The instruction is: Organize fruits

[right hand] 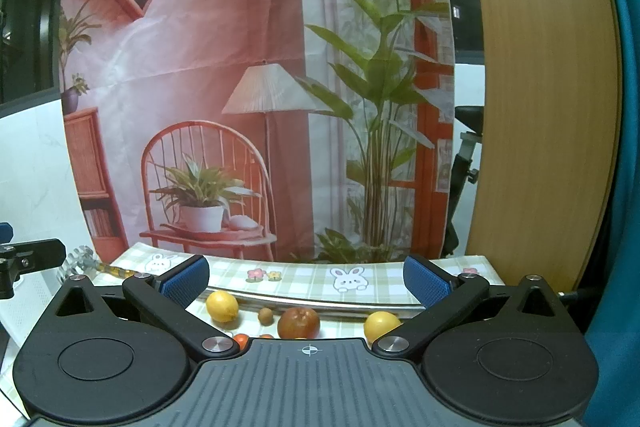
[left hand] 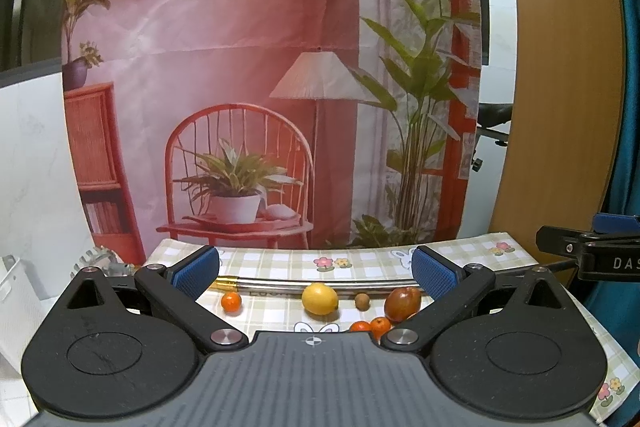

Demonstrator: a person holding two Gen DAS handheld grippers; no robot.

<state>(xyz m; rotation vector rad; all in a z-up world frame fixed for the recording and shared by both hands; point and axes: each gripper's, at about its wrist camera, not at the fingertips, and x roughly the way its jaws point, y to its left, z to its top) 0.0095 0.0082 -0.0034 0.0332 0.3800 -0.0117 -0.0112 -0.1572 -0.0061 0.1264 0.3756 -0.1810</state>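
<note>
Both grippers, left gripper [left hand: 316, 267] and right gripper [right hand: 306, 279], spread wide, empty; risk nudging round lemon [left hand: 319, 299] rolling toward lower-centre oranges [left hand: 372, 326].

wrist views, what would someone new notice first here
The big printed backdrop of a red chair, lamp and plants fills the space behind the table. Below it, loose fruit lies along a metal rail on the checked tablecloth: a lemon, a dark red apple and small oranges. Both tongs, left and right, are open and empty.
</note>
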